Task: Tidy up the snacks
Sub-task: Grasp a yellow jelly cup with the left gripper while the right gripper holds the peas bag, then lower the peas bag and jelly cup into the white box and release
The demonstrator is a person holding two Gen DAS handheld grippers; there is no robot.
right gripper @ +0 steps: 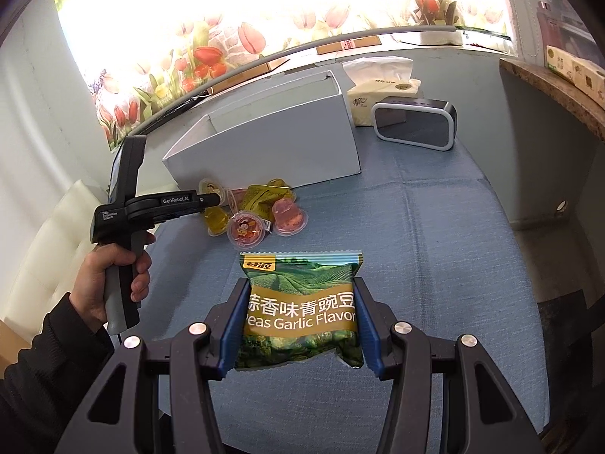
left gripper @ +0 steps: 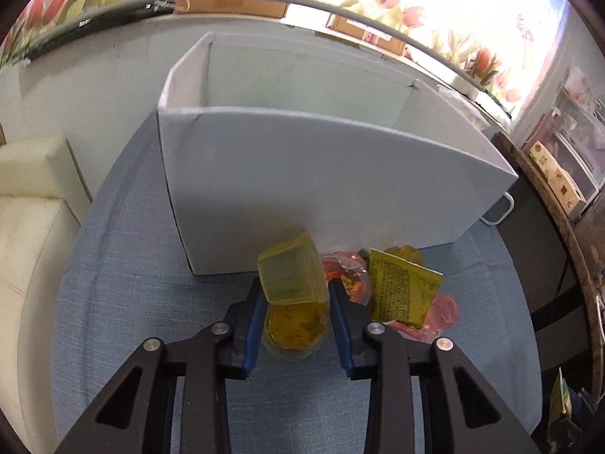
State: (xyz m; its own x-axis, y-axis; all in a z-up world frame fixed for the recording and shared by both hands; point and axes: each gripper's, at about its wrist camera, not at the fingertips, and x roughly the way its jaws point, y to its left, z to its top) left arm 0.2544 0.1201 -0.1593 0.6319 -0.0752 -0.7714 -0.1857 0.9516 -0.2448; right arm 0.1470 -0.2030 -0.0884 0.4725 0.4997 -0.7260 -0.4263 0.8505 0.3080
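A yellow jelly cup [left gripper: 293, 276] lay tipped on its side at lower centre of the left wrist view, above a second yellow cup [left gripper: 293, 327] standing lid-up. To their right lay a yellow sachet [left gripper: 402, 289] over pink jelly cups [left gripper: 442, 312], all just before a white open box [left gripper: 321, 181]. In the right wrist view a green pea packet [right gripper: 300, 308], printed "Peas Garlic Flavor", stood upright at lower centre; a red-lidded cup [right gripper: 245, 229] lay at centre left.
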